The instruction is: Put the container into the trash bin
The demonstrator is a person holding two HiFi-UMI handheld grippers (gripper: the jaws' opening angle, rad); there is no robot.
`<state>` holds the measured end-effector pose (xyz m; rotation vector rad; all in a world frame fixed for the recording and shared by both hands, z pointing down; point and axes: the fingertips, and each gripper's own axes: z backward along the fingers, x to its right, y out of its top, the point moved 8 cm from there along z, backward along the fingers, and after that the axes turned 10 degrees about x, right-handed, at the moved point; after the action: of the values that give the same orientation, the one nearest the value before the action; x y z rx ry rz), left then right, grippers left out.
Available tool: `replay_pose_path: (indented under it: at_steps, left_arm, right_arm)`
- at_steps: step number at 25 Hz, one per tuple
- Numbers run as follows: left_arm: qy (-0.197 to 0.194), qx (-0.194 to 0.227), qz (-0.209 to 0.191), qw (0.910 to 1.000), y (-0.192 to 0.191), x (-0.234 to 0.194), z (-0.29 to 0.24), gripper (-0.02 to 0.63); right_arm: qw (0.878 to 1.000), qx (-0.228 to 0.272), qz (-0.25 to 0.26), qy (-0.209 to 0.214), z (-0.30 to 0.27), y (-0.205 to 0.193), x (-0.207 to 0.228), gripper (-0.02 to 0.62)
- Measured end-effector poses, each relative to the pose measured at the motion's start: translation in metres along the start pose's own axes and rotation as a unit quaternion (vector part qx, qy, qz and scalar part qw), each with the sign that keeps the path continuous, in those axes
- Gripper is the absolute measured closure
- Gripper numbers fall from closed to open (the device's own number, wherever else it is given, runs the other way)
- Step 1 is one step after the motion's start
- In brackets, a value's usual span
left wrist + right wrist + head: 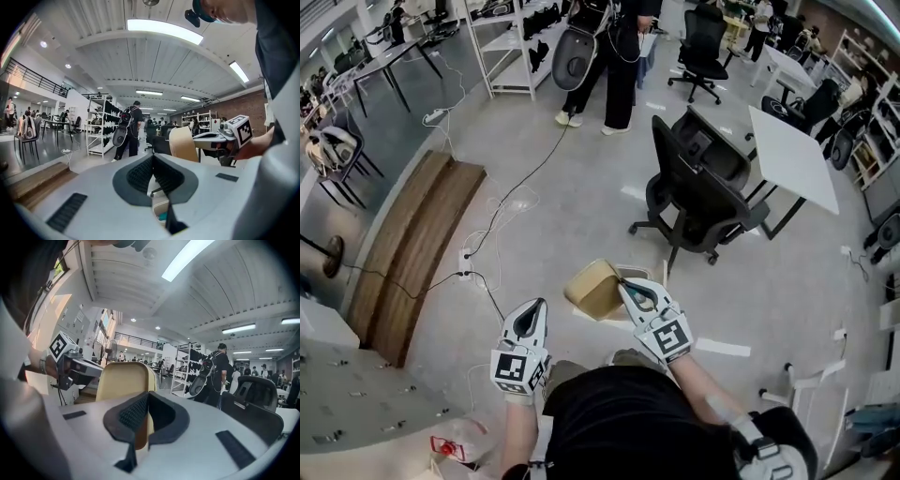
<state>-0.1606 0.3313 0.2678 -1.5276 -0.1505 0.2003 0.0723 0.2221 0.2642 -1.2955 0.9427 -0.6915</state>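
Your container (pixel 593 289): plain tan | your right gripper (pixel 622 279): white shell, black pads, black-and-white square markers | your left gripper (pixel 541 302): same white, black, checkered markers | office chair (pixel 698 192): black | table (pixel 792 155): white | wooden step (pixel 412 253): brown, striped grain

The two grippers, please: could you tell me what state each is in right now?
Left gripper: closed, holding nothing.
Right gripper: closed on the edge of the tan container.
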Motion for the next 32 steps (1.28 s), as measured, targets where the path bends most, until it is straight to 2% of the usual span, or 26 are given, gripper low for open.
replay_pose_path:
  at_steps: [7, 13, 23, 32]
  left_arm:
    - [-0.005, -0.013, -0.006, 0.9999, -0.009, 0.014, -0.029, 0.596]
    - [-0.002, -0.021, 0.009, 0.9997, -0.016, -0.012, -0.053, 0.597]
    - [-0.034, -0.020, 0.025, 0.9989, -0.016, -0.124, -0.090, 0.596]
    - [-0.090, -0.026, 0.033, 0.9951, -0.019, -0.217, -0.116, 0.597]
  right_arm:
    - [1.000, -0.008, -0.011, -0.005, 0.008, -0.020, 0.027, 0.577]
    - [1.000, -0.018, -0.015, 0.000, -0.021, -0.028, 0.040, 0.577]
    - [0.999, -0.036, 0.002, -0.006, -0.138, -0.021, 0.037, 0.577]
    - [0.998, -0.042, 0.001, -0.050, -0.224, -0.015, 0.021, 0.577]
